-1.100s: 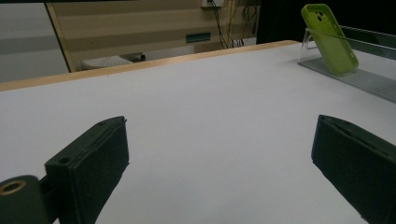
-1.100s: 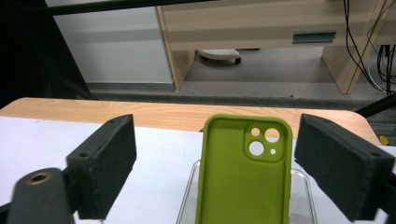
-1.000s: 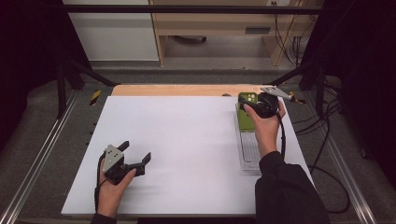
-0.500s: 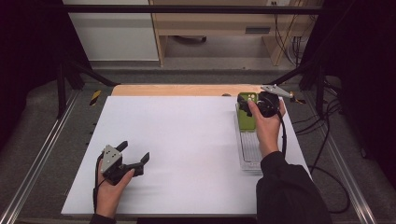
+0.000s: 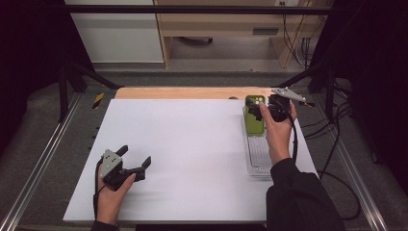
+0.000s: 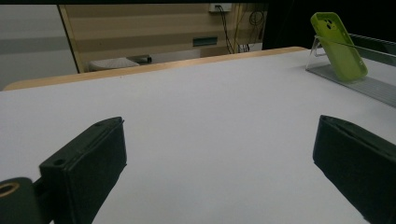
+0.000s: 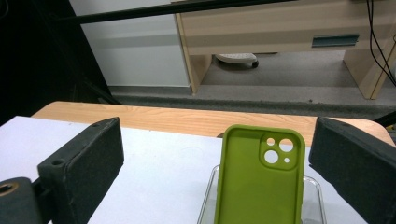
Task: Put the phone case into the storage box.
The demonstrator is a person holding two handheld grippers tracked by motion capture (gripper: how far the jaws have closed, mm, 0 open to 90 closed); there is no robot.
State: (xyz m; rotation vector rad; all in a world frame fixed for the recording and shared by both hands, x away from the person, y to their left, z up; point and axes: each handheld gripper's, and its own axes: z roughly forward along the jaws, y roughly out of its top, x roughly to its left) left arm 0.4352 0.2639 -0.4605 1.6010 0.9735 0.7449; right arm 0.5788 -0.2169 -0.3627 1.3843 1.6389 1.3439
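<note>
Hovering with jaws spread wide just behind the green phone case [image 7: 258, 179], right gripper [image 5: 269, 109] grips nothing. Case stands tilted on a clear acrylic stand [image 5: 260, 156] at the white table's [image 5: 192, 144] far right edge. Left gripper [image 5: 137, 161] rests near front left, jaws wide, empty, well apart from case.

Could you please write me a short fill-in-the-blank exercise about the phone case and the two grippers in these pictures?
1. The phone case is ___ in colour.
2. It leans on a clear ___ at the table's right side.
3. The right gripper has its jaws ___ on either side of the case.
4. The left gripper hovers over the ___ table sheet.

Missing words: green; stand; open; white
</note>
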